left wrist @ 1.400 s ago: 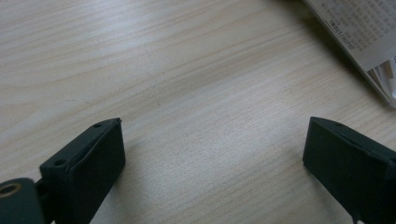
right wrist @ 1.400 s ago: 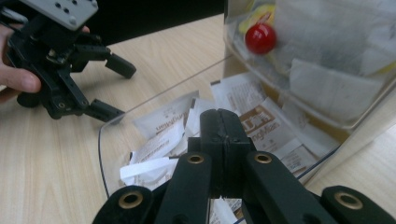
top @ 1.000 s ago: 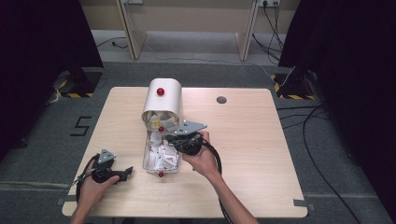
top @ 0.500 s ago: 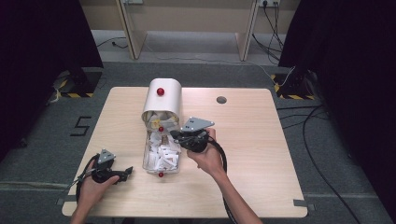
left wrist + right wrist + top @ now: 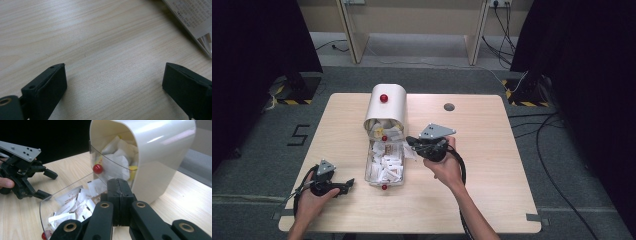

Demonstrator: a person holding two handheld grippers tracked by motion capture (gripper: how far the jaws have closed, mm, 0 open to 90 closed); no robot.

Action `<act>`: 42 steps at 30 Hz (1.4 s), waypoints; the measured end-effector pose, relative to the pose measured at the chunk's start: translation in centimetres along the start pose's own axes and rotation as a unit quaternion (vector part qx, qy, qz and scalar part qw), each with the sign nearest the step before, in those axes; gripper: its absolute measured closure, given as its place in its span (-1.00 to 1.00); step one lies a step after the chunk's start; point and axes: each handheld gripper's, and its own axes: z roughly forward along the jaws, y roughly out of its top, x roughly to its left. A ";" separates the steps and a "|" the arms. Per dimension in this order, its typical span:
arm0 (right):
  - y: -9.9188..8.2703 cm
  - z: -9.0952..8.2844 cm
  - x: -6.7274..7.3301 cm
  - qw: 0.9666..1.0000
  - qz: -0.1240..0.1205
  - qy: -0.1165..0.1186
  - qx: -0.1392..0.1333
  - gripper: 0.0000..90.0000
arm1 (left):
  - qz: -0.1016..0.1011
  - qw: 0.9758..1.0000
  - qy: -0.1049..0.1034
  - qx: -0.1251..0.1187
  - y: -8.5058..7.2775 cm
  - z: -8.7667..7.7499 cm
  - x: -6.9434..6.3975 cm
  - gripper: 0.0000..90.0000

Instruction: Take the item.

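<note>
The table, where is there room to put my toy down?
The table is bare on its right side, past the right gripper, up to the small round hole. The far left corner beside the white bin is free too. It is crowded in the middle, around the clear tray of paper slips.

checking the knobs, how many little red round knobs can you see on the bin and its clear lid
3: one red round knob on top of the cream bin, one at its mouth, one at the near end of the clear lid. Others may be hidden.
</note>
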 end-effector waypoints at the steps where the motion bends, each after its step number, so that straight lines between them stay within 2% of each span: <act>1: -0.1 -0.1 -0.1 1.000 -0.001 -0.001 0.000 1.00 | 0.000 1.000 0.000 0.000 0.0 0.0 0.0 -0.89; 6: -0.5 -0.7 -0.7 1.000 0.006 -0.009 -0.004 1.00 | -0.001 1.000 0.000 0.000 0.0 0.0 0.0 -0.89; 7: -0.7 -1.0 -1.1 1.000 0.008 -0.013 -0.005 1.00 | -0.009 1.000 -0.003 0.003 0.0 0.0 -0.1 -0.89; 8: -0.8 -1.1 -1.2 1.000 0.010 -0.015 -0.004 1.00 | 0.000 1.000 0.000 0.000 0.0 0.0 0.0 -0.89; 13: -1.8 -1.6 -2.3 0.999 0.019 -0.024 -0.008 1.00 | -0.001 1.000 0.001 0.000 0.0 0.0 0.0 -0.90; 21: -2.8 -1.8 -3.2 0.999 0.028 -0.035 -0.010 1.00 | -0.001 1.000 0.001 0.000 0.0 0.0 0.0 -0.90; 24: -3.0 -1.9 -3.4 0.999 0.029 -0.036 -0.012 1.00 | -0.001 1.000 0.001 0.000 0.0 0.0 0.0 -0.90; 33: -4.9 -2.0 -4.5 0.998 0.055 -0.038 -0.023 1.00 | -0.001 1.000 0.001 0.001 0.0 0.0 0.0 -0.90; 42: -5.0 -2.2 -5.3 0.997 0.048 -0.058 -0.019 1.00 | -0.001 1.000 0.001 0.001 0.0 0.0 0.0 -0.90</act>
